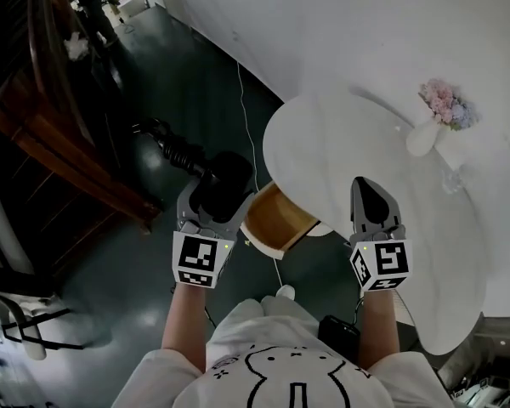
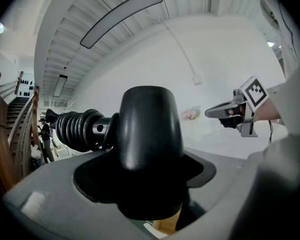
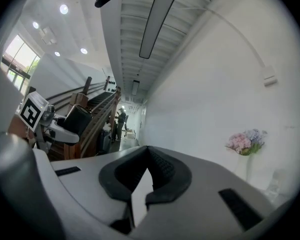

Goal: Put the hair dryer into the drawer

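hair dryer (image 2: 150,139) sits right in your left gripper (image 1: 212,204), jaws clenched on its black body, ribbed cord end (image 1: 172,150) sticking out to the left. you're holding it just left of the open wooden drawer (image 1: 276,221) under the white round table (image 1: 340,155). your right gripper (image 1: 365,192) is pinched together, empty, over the table's edge.
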The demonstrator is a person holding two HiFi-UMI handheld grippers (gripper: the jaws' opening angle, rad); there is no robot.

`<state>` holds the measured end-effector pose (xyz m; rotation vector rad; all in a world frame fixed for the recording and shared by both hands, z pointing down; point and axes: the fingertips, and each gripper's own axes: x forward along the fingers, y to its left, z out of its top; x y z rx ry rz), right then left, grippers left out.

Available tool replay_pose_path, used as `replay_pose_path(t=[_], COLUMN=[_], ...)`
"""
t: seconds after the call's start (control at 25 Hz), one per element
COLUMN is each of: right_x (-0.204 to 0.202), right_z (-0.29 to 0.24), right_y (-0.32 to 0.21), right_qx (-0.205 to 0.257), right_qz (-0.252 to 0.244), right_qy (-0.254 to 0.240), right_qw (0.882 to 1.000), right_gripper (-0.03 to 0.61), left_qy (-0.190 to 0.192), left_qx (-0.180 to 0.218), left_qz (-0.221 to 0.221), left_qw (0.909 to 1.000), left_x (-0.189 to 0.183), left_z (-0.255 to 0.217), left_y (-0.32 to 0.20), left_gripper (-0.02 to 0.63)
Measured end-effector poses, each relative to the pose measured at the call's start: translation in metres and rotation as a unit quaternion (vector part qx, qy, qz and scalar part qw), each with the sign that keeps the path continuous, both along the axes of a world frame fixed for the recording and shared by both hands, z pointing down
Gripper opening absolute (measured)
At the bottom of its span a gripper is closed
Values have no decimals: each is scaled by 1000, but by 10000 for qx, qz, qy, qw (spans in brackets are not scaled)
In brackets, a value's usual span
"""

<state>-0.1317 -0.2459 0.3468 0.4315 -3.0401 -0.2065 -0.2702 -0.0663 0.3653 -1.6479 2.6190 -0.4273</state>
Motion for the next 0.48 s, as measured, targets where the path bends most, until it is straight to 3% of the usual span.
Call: replay_pose_path(t=[0.24, 0.48], right_x=[8, 18], right_z=[14, 31], right_y=[-9, -5], right_qx=[-146, -345], right_qz=[412, 1020], right_qy=[133, 281], right_qw=[9990, 9938], right_gripper=[2, 2], left_qy=[235, 494], left_qx=[-478, -990], left_qz=[529, 1407], left_qw=[9972, 9839], left_x=[-2, 7], left_z=[39, 87], left_y=[-30, -46], left_gripper=[356, 356])
